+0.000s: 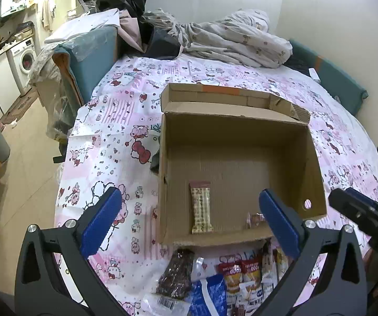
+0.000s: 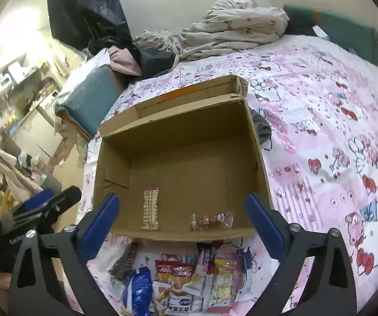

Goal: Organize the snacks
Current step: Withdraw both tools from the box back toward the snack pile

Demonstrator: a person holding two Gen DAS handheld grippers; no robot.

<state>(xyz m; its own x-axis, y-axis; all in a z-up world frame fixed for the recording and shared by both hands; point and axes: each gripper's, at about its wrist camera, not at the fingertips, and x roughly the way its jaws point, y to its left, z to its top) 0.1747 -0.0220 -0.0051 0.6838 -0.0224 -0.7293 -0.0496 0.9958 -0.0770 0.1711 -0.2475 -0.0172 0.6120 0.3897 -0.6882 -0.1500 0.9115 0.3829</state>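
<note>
An open cardboard box (image 1: 241,131) (image 2: 178,137) lies on a pink cartoon-print bed. Inside it lie a beige wrapped bar (image 1: 201,206) (image 2: 150,208) and a small clear candy packet (image 1: 254,219) (image 2: 211,220). In front of the box is a pile of snacks: a dark brown packet (image 1: 175,276) (image 2: 124,263), a blue bag (image 1: 210,295) (image 2: 137,289), red-and-orange packets (image 1: 239,273) (image 2: 175,273) and a yellow packet (image 2: 224,279). My left gripper (image 1: 189,221) is open and empty above the pile. My right gripper (image 2: 181,221) is open and empty, also above it.
A crumpled blanket (image 1: 231,36) (image 2: 231,26) lies at the far end of the bed. A teal cushion (image 1: 94,52) and clutter stand at the left. A washing machine (image 1: 25,58) stands far left. The right gripper's body (image 1: 365,216) shows in the left view.
</note>
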